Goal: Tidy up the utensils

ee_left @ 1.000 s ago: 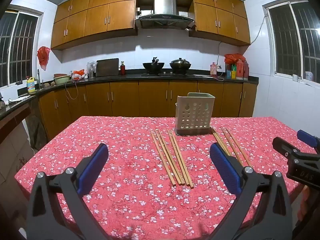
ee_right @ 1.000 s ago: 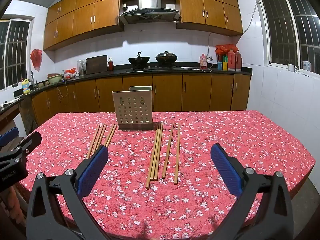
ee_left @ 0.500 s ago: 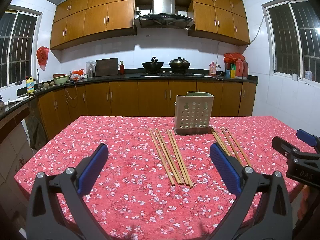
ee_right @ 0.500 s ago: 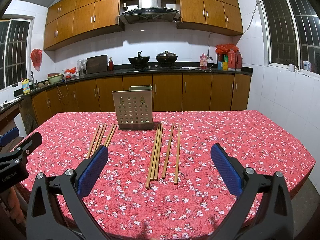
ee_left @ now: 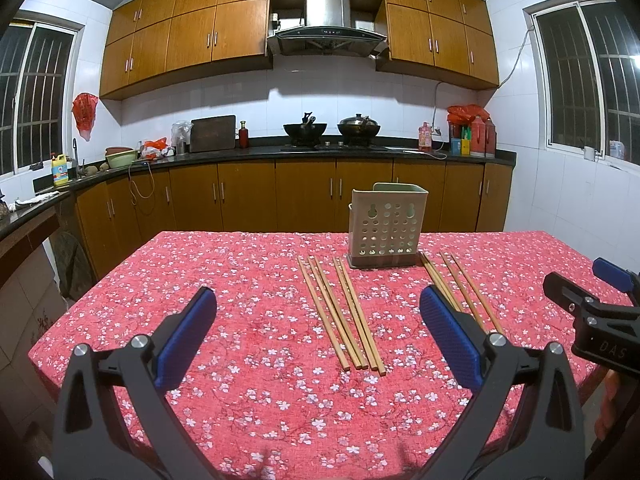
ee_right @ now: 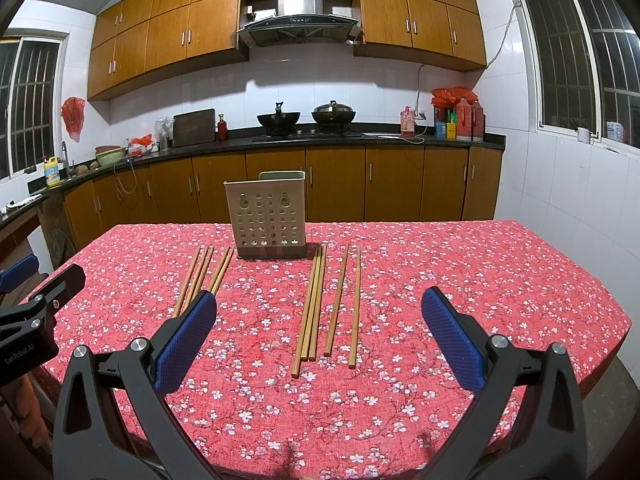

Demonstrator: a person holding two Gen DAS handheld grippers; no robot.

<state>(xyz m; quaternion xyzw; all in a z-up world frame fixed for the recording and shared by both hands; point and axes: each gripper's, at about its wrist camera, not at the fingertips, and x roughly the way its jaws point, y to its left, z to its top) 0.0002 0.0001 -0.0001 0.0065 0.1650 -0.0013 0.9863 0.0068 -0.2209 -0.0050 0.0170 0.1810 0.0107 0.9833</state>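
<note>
Both claws spread wide, grasping nothing – left gripper (ee_left: 318, 330) and right gripper (ee_right: 319, 332) held low in frame, short of the work. Chopsticks laid flat on the tablecloth (ee_left: 224, 280) in two groups: left chopsticks (ee_left: 340, 312) centre frame, right chopsticks (ee_right: 326, 304) likewise, flanking the holder (ee_right: 270, 216) standing upright above them – probably staged so each claw takes its own side.

We read "DAS" on the right gripper (ee_left: 600, 320) body, and "GenRobot.AI" on the left gripper (ee_right: 28, 320) body.
</note>
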